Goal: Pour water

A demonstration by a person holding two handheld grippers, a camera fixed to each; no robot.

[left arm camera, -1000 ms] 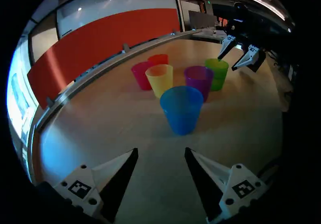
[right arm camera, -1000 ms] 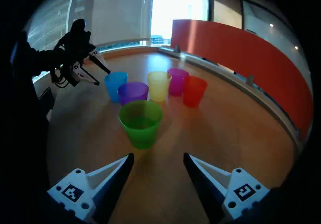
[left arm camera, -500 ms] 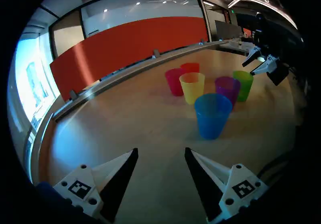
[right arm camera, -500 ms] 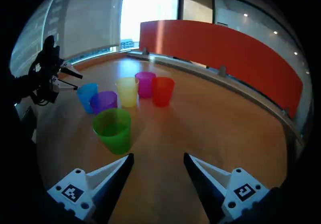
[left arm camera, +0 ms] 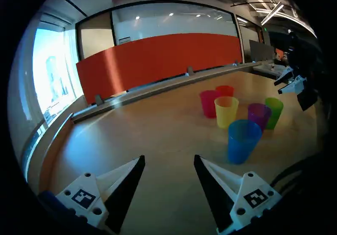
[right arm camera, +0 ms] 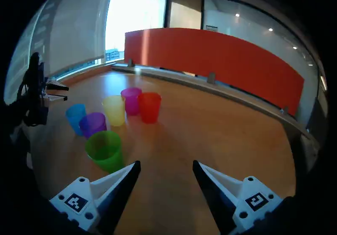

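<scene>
wooden table | six coloured cups clustered | left gripper fingers apart | right gripper fingers apart

Light wooden surface, glossy, with blue-white glare on the window side. Long orange divider panel along its far edge on small grey brackets, pale rail at the base. Glazed wall above the panel, small spot lights reflected in it. Bright window at one end, pale roller blind beside it. Strip lights on a dark ceiling.
</scene>
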